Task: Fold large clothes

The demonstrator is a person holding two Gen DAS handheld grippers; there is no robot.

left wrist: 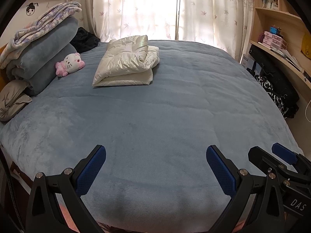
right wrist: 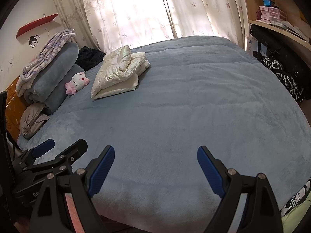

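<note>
Jaws on both tools are standing wide apart and gripping nothing; I am holding the left gripper [left wrist: 156,171] and the right gripper [right wrist: 155,171] side by side over the near edge of the bed [left wrist: 165,116], each one showing in the corner of the other's view.

Beneath them the blue-grey plush cover is lying bare. The cream puffer jacket [left wrist: 126,62] is sitting well apart from the jaws, toward the far left of the bed, already looking like a folded bundle, though its top layer is bulging and one flap is standing up near the window side. Just left of it a pink-and-white cat plush [left wrist: 71,64] is leaning against a stack of rolled blankets [left wrist: 44,52].

I am judging the risks from here: the padded, glossy shell is probably springing back, so the fold could be opening by itself; reaching that far across the soft bed, I could be dragging the bundle or knocking the plush. Pinching only the top layer would be pulling the fold apart.

Readable writing: "DAS" on the right tool's body in the left view. Lettering on a box beside the shelves [left wrist: 276,29] is too small to read.
</note>
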